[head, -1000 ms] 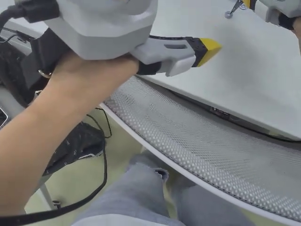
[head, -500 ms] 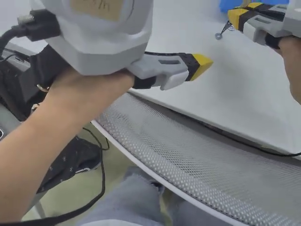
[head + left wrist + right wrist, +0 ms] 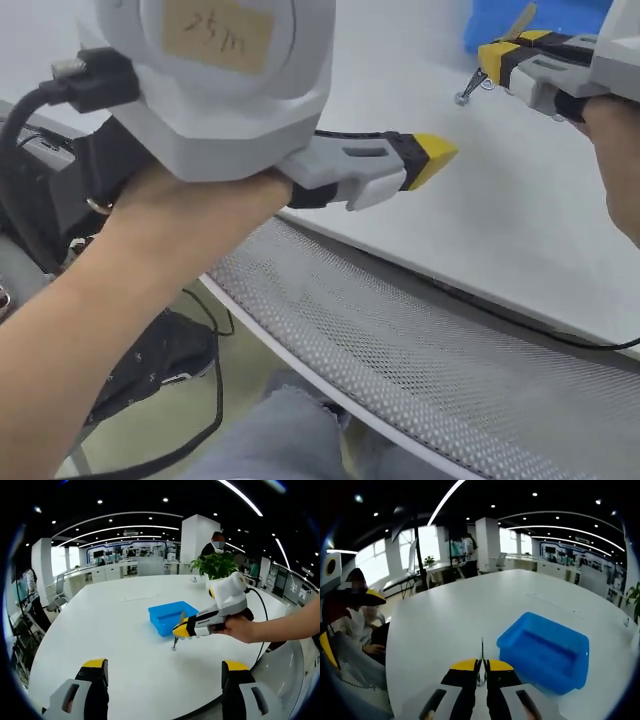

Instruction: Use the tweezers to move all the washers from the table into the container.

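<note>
My right gripper point(image 3: 481, 666) is shut on thin metal tweezers point(image 3: 481, 652) that stick out forward over the white table point(image 3: 445, 615). In the head view the tweezers point(image 3: 475, 88) point down-left from the right gripper point(image 3: 497, 55), with a small grey washer point(image 3: 463, 98) at their tip just above the table. The left gripper view shows the washer point(image 3: 173, 647) in front of the blue container point(image 3: 172, 616). My left gripper point(image 3: 165, 672) is open with nothing between its jaws, held near the table's front edge.
The blue container point(image 3: 545, 650) sits right of the tweezers, open side up. A grey mesh chair back point(image 3: 420, 340) lies below the table edge, with black cables point(image 3: 215, 340) beside it. A potted plant point(image 3: 217, 565) stands at the far table edge, and a person stands behind it.
The head view has tilted up, bringing the blue container into sight. The right gripper keeps the tweezers, washer at their tip. The left gripper stays open in the foreground.
</note>
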